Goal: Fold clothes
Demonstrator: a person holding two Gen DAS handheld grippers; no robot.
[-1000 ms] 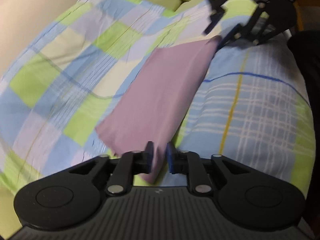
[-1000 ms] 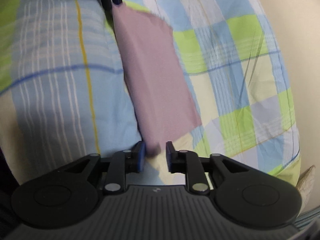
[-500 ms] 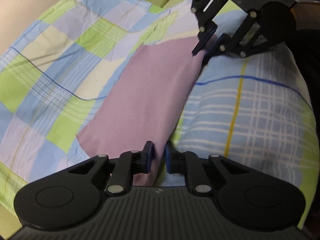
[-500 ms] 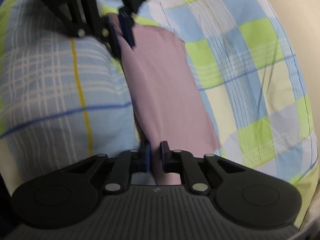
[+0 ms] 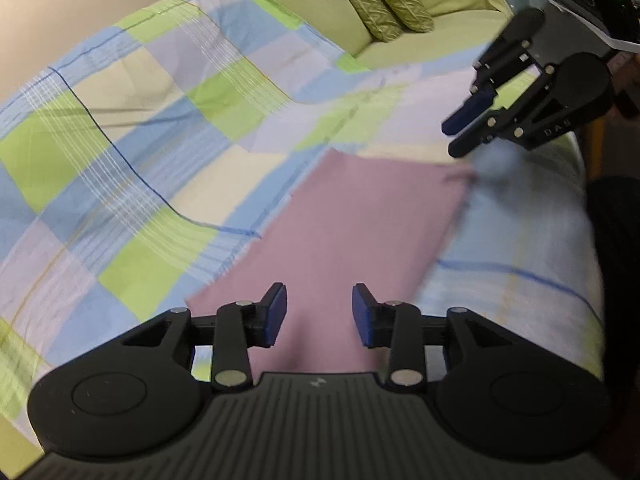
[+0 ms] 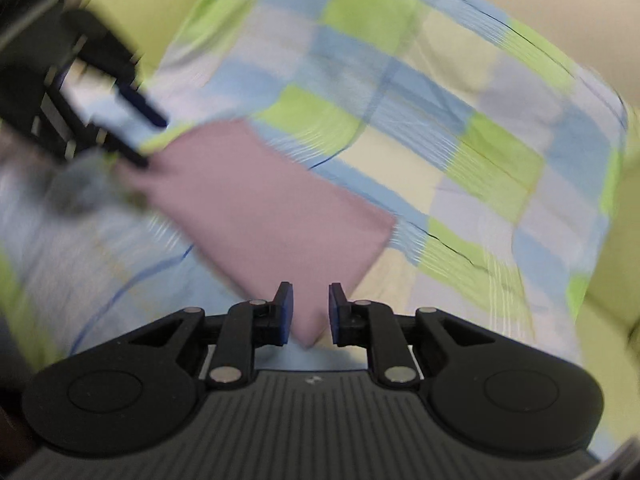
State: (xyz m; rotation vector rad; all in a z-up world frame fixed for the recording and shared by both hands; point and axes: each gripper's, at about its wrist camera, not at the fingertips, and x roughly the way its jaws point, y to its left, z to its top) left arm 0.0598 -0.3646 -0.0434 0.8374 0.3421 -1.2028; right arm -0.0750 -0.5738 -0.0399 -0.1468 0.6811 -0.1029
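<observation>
cloth: pink folded cloth [image 5: 352, 216] lies flat on the checked bedsheet [image 5: 132, 148], a neat long rectangle – judged folded at least once, since the edges read straight and doubled
why it lies there: both claws sit at opposite ends of the rectangle, which fits a fold just laid down and let go, the cloth left to settle on the bed
left claw: left claw [image 5: 319, 314] has jaws opening, blue pads [image 5: 276, 312] apart, nothing pinched – the near end of the cloth runs under and ahead of the gap, not gripped
right claw: right claw [image 6: 310, 312] has jaws opening from a narrow gap; the cloth's near corner shows in the gap, but the pads [image 6: 285, 314] do not seem to press it – judged released
right claw from the other side: in the left wrist view the right claw [image 5: 460, 132] hangs just above the far corner of the cloth, clear of it, jaws close together
left claw from the other side: in the right wrist view the left claw [image 6: 136, 136] is a blurred dark shape at the far corner, upper left
pose: both claws tilt downward at the bed, facing each other along the cloth's length; right wrist view is smeared, so fine contact there is hard to tell
beyond the left claw: two green patterned cushions [image 5: 384, 0] far ahead on a plain green sheet [image 5: 320, 4]
next, as a guess: a further fold, or moving to another garment
</observation>
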